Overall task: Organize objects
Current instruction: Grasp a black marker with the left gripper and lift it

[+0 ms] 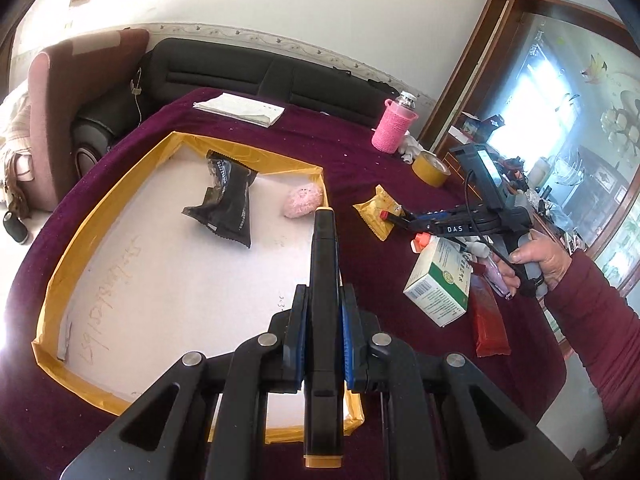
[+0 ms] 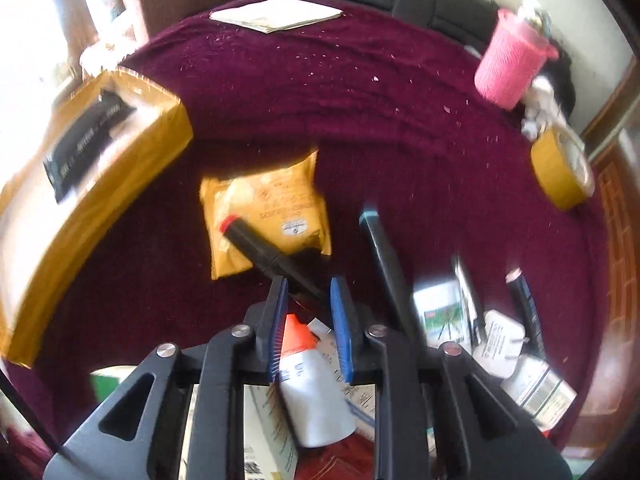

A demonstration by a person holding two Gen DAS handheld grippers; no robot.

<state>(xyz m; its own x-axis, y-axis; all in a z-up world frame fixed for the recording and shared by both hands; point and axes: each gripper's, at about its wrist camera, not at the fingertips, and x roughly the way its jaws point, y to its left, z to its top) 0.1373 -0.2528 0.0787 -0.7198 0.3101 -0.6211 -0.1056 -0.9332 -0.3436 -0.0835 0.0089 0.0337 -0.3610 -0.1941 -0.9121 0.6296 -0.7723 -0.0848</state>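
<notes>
My left gripper (image 1: 323,296) is shut on a black marker with yellow ends (image 1: 324,240) and holds it over the white tray with the yellow taped rim (image 1: 96,208). Inside the tray lie a black snack packet (image 1: 228,204) and a pink fuzzy object (image 1: 302,200). To the right of the tray, a person's hand holds my right gripper (image 1: 404,222). That gripper (image 2: 306,284) is shut on a black marker with a red tip (image 2: 256,244), just over a yellow packet (image 2: 272,208) on the purple cloth.
A pile sits under the right gripper: a white bottle with an orange cap (image 2: 308,380), a green-white box (image 1: 440,280), a red packet (image 1: 490,324) and a blue-tipped pen (image 2: 380,248). Further back are a yellow tape roll (image 1: 430,168), a pink-sleeved bottle (image 1: 394,128) and papers (image 1: 240,108).
</notes>
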